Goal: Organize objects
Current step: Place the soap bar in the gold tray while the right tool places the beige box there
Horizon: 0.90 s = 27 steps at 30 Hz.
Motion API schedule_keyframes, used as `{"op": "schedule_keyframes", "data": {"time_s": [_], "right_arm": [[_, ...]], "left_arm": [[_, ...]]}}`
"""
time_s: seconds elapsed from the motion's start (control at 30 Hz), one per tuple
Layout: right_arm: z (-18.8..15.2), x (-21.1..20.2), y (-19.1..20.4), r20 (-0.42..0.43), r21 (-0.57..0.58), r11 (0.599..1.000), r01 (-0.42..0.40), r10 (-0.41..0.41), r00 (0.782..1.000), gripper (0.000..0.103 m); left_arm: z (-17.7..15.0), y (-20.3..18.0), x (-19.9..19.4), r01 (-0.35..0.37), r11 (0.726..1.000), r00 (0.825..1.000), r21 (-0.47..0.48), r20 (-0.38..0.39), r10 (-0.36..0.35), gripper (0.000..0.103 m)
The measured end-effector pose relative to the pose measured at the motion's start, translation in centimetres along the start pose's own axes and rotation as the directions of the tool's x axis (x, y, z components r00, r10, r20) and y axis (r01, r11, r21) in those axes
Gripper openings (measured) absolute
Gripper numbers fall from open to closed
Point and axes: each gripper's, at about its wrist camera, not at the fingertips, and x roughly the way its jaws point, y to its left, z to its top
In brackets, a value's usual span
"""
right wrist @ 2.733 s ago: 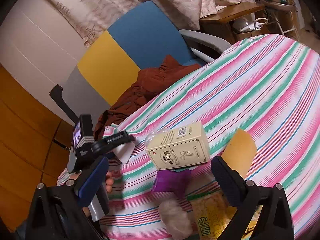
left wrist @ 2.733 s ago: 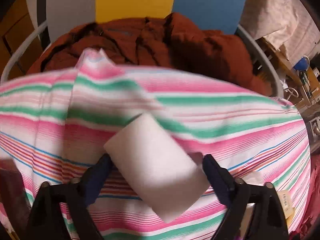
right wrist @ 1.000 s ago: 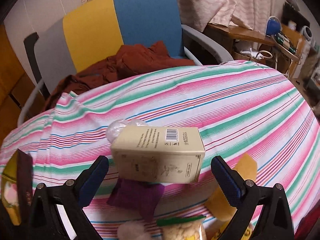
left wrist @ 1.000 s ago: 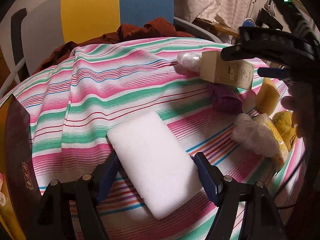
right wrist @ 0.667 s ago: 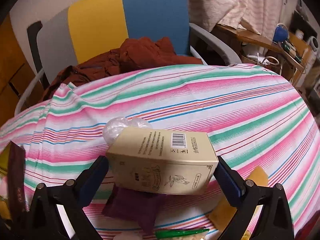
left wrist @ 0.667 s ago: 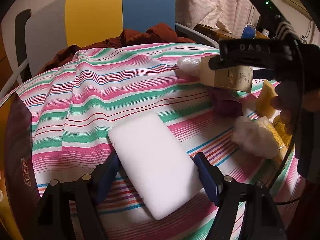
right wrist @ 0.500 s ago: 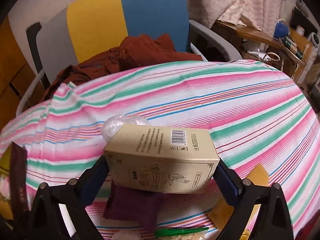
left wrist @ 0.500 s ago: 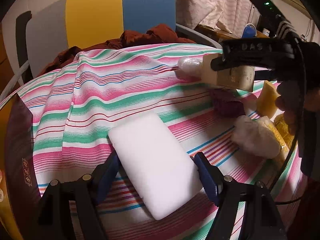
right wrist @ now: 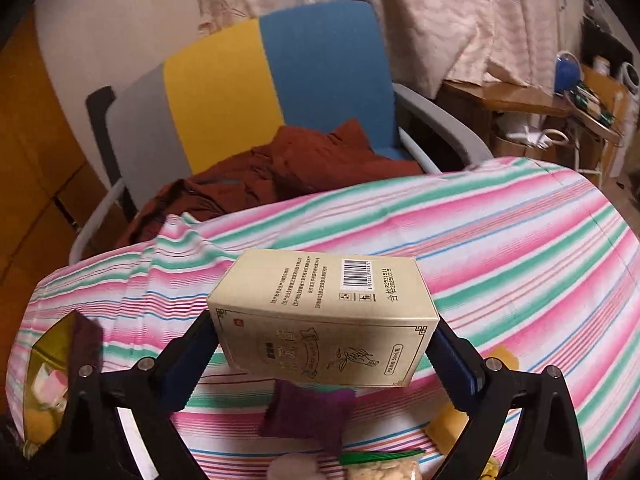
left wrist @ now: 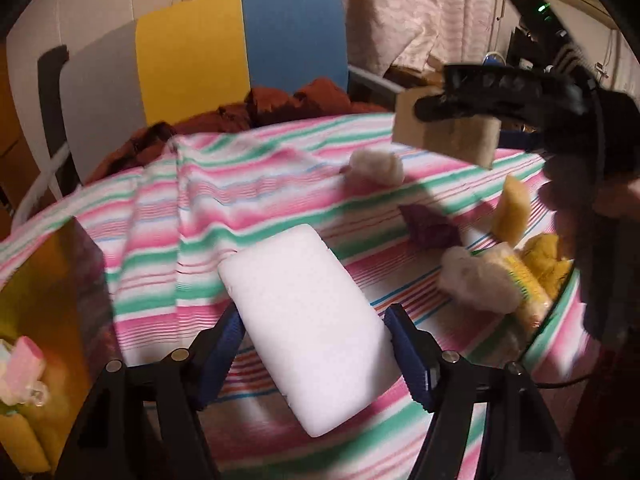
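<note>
Two claws grip: left (left wrist: 314, 344) white sponge (left wrist: 308, 312), right (right wrist: 322, 344) beige printed carton (right wrist: 324, 320).

I am observing a round table under a pink, green and white striped cloth (right wrist: 520, 248), bearing a purple fabric pouch (right wrist: 308, 416), yellow sponge (left wrist: 510, 216) and fluffy white wads (left wrist: 378, 166).
</note>
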Motion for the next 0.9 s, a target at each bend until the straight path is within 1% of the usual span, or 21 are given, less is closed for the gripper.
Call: {"op": "schedule_keyframes", "data": {"time_s": [0.1, 0.2, 0.4, 0.57, 0.63, 0.73, 0.9], "right_arm": [[-0.3, -0.4, 0.9, 0.014, -0.035, 0.999, -0.024, 0.024, 1.000, 0.099], [-0.6, -0.3, 1.4, 0.010, -0.062, 0.998, -0.018, 0.019, 1.000, 0.099], [-1.1, 0.0, 1.7, 0.003, -0.085, 0.996, 0.000, 0.001, 1.000, 0.099], [-1.9, 0.2, 2.4, -0.013, -0.124, 0.992, 0.027, -0.029, 0.999, 0.099], [-2.0, 0.1, 2.6, -0.018, -0.121, 0.992, 0.023, -0.025, 1.000, 0.099], [-2.2, -0.5, 3.8, -0.020, -0.134, 0.991, 0.013, -0.016, 1.000, 0.099], [-3.2, -1.8, 7.6, -0.031, -0.178, 0.983, -0.039, 0.034, 0.999, 0.099]], "left_arm": [[-0.1, 0.4, -1.5, -0.002, 1.000, 1.000, -0.018, 0.011, 0.002, 0.073], [-0.5, 0.9, -2.8, -0.001, 0.999, 1.000, -0.039, 0.019, 0.002, 0.073], [-1.7, 2.9, -5.6, -0.034, 0.997, 0.998, -0.076, 0.045, 0.038, 0.073], [-2.9, 5.4, -7.6, -0.073, 0.991, 0.995, -0.111, 0.064, 0.081, 0.073], [-3.4, 6.7, -8.3, -0.086, 0.987, 0.993, -0.132, 0.065, 0.095, 0.073], [-4.3, 8.6, -9.4, -0.110, 0.980, 0.990, -0.163, 0.069, 0.123, 0.073], [-5.5, 11.1, -10.4, -0.121, 0.968, 0.988, -0.220, 0.068, 0.138, 0.073]]}}
